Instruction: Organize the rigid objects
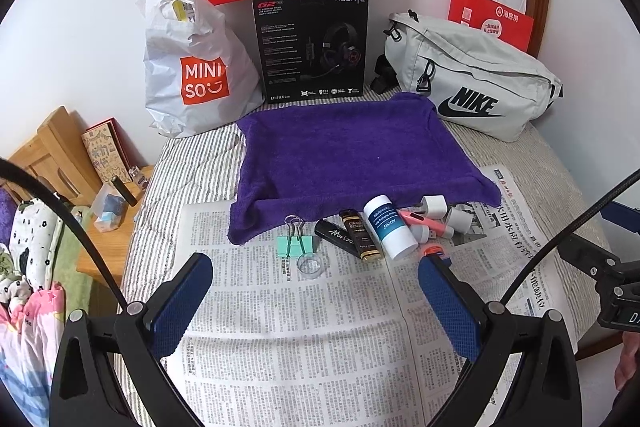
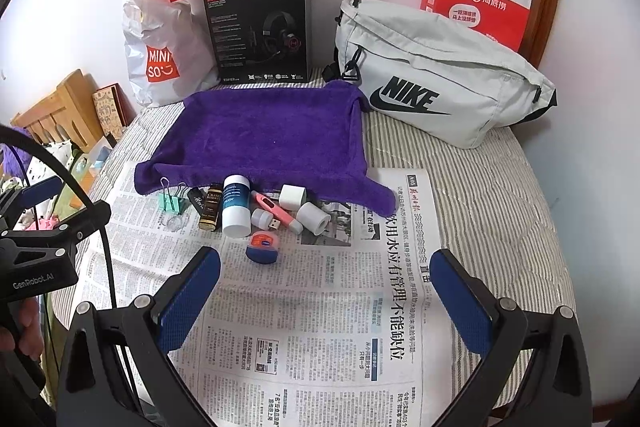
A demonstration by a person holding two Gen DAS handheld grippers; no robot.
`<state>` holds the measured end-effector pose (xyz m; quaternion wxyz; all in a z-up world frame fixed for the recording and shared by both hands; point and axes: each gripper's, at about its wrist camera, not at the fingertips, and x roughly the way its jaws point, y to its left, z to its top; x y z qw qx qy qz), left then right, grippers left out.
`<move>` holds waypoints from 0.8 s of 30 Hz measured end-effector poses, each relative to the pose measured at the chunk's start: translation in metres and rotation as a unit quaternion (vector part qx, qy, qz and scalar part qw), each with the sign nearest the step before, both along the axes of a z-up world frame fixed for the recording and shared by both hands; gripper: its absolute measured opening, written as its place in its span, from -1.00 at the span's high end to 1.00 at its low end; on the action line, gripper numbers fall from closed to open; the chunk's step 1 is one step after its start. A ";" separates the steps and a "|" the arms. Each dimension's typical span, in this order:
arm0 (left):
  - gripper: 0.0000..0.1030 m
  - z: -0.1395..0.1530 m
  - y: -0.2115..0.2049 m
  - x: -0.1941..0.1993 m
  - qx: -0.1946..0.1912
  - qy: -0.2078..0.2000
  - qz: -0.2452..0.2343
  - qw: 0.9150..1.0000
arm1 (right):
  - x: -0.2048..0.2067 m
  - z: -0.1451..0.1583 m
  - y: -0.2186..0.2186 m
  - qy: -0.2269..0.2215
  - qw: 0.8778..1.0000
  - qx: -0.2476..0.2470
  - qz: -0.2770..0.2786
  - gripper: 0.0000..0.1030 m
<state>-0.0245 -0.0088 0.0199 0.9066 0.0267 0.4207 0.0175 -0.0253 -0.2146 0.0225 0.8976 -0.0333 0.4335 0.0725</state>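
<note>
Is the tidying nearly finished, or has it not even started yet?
Barely started. Nothing looks done: the purple towel is bare. Nothing is in hand: the left gripper and right gripper are open and empty. Left to sort: the binder clip, white bottle, pink stick and the rest.

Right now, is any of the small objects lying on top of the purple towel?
No, the purple towel is bare on top; the white bottle and the green binder clip lie on the newspaper by its near edge.

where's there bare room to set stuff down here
The purple towel top is bare, bordered by the headset box and Nike bag. The newspaper between both open claws is also free. Crowded: the small-item row along the towel's near edge.
</note>
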 end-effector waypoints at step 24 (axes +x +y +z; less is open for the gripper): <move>-1.00 -0.101 0.051 0.067 -0.020 0.071 0.026 0.997 | 0.042 -0.064 -0.013 0.062 0.998 -0.005 -0.012 -0.99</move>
